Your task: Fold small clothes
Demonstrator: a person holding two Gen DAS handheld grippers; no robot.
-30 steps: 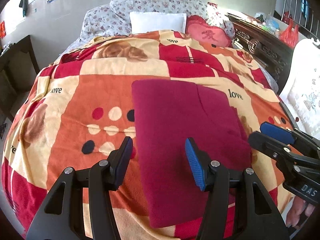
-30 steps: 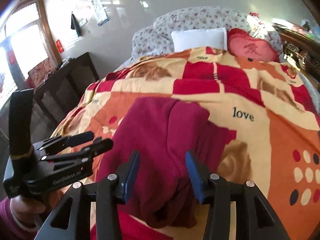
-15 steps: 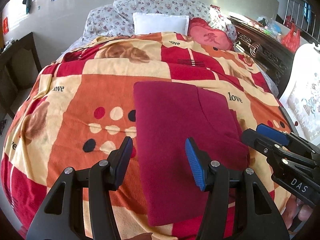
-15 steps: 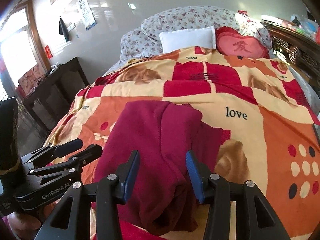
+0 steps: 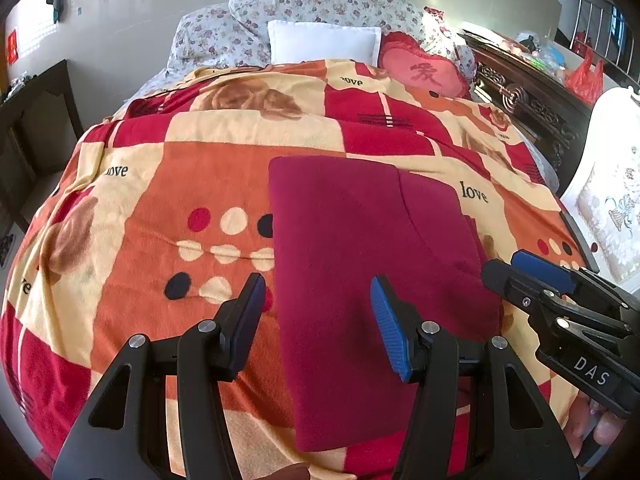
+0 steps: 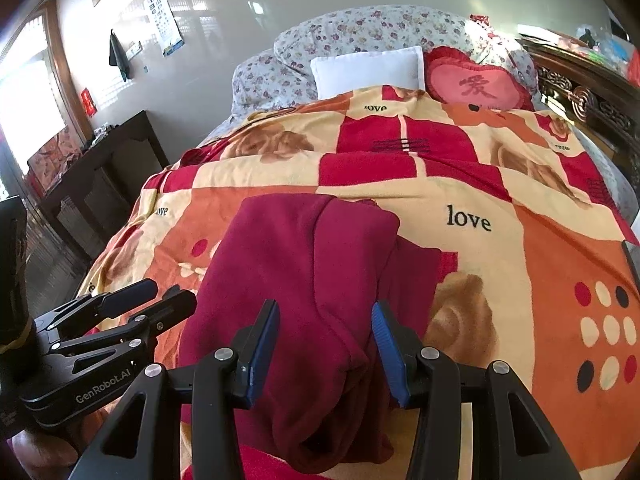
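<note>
Maroon garment (image 5: 360,264), plain; blanket (image 5: 180,240) in red, orange, cream checks with dots; floral pillows (image 5: 320,4); white cushion (image 5: 324,42).

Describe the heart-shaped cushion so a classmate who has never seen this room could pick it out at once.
Start at the bed under the patchwork blanket and look to its head, where floral pillows are stacked. In front of them sits a plain white pillow, and directly to its right lies the heart-shaped cushion. It alone is red and pink with a ruffled edge and a character on its face.
</note>
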